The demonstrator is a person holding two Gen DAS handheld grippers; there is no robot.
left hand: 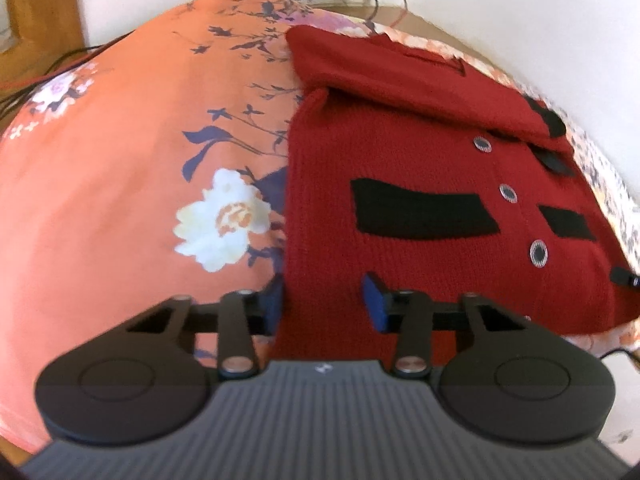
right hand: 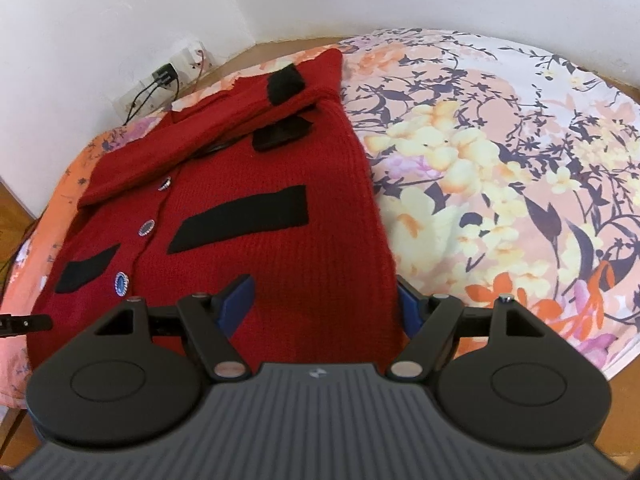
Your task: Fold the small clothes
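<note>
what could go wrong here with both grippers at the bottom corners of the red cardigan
1. The left gripper straddles only the hem's side edge of the red cardigan, so it may pinch one layer or slip off.
2. The right gripper stands wide open at the other corner; lifting unevenly could skew the fold.
3. The folded sleeve lies loose across the chest and may slide off.

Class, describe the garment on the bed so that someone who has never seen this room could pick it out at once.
Start with the bed's orange floral sheet, which fills most of both views. On it lies a red knitted cardigan, sleeves folded across its chest. Its black rectangular pocket patches and row of round silver-rimmed buttons set it apart from the flowered fabric around it.
</note>
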